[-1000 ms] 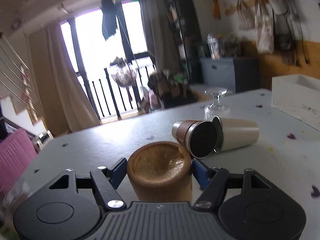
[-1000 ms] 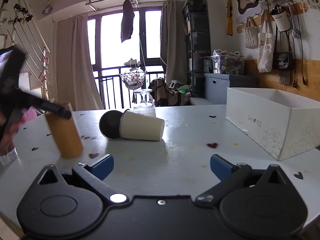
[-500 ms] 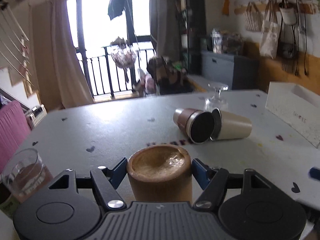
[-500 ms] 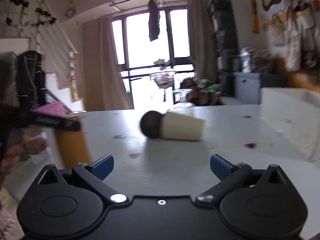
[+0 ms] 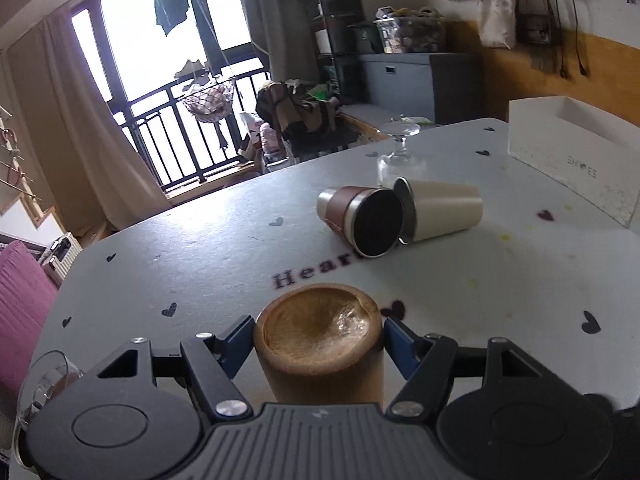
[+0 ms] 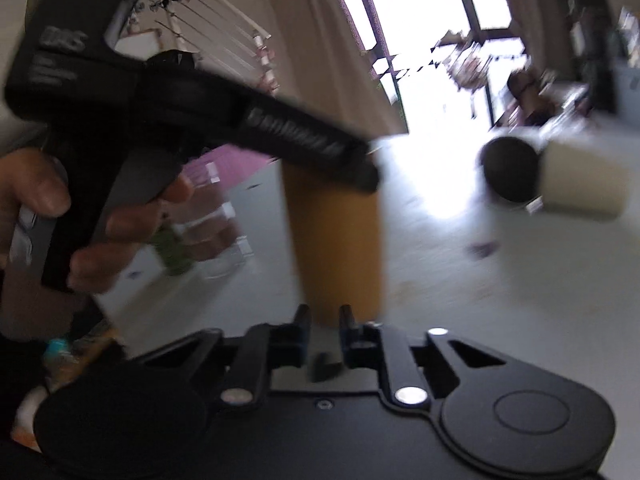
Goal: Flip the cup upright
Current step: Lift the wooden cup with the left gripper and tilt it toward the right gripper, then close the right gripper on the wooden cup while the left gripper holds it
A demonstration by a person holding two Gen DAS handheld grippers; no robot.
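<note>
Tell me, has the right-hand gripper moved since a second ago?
Yes. The right gripper has swung left and in toward the wooden cup; the cream cup now sits far right in its view.

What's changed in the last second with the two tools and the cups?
The right tool swung left toward the wooden cup and its fingers closed from wide open to nearly shut. The left tool still grips that cup. The brown cup and cream cup still lie sideways.

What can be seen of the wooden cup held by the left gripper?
The wooden cup is a tan, straight-sided cylinder with visible grain. It stands on the table, its shallow concave end facing up. The left gripper clamps it near the top, a blue pad on either side. The blurred right-wrist view shows it vertical on the tabletop.
</note>
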